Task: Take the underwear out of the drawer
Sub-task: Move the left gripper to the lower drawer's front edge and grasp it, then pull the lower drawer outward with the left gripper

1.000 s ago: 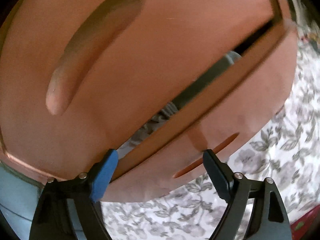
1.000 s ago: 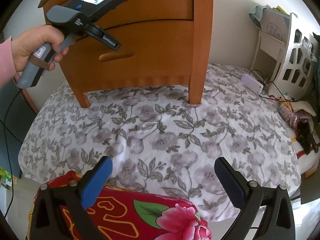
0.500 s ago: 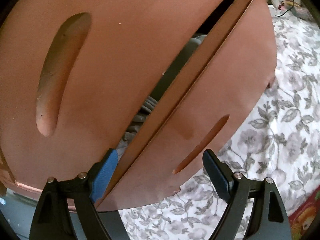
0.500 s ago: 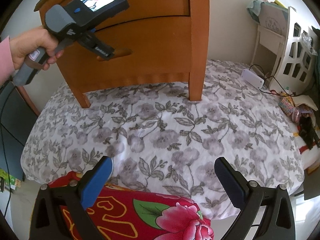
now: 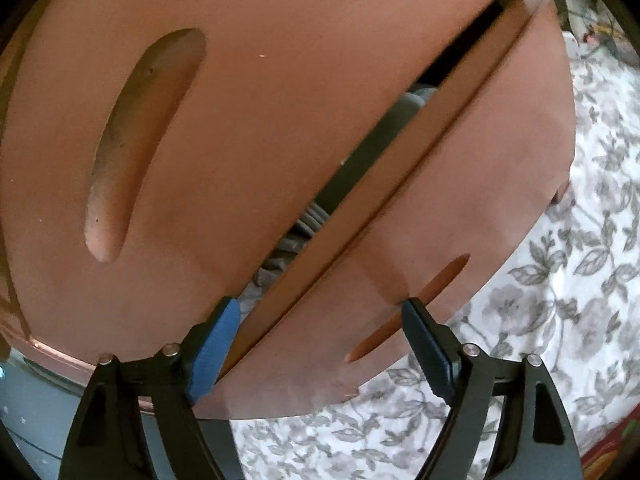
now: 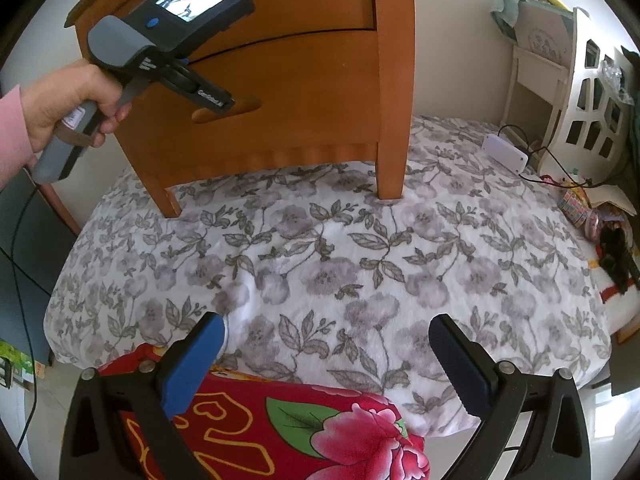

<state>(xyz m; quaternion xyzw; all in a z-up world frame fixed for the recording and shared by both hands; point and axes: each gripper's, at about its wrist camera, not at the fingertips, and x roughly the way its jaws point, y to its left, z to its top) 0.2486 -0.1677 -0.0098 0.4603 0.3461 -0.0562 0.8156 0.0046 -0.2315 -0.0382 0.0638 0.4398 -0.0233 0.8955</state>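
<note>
Now left tool (image 5: 320, 320) closing astride drawer front (image 5: 400, 240), pads not pressing; underwear (image 5: 288, 240) just behind.

One wooden nightstand (image 6: 280, 72) with two drawers (image 5: 280, 112), two drawer handles (image 5: 132, 148), two legs (image 6: 390, 168). Two claws: left claw (image 5: 320, 344), right claw (image 6: 326, 364). One floral bedspread (image 6: 340, 264). One red flowered blanket (image 6: 288, 432).

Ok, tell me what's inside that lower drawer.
Through the open gap of the lower drawer, grey folded fabric and paler crumpled cloth show. The drawer front above hides the rest, so individual garments can't be told.
</note>
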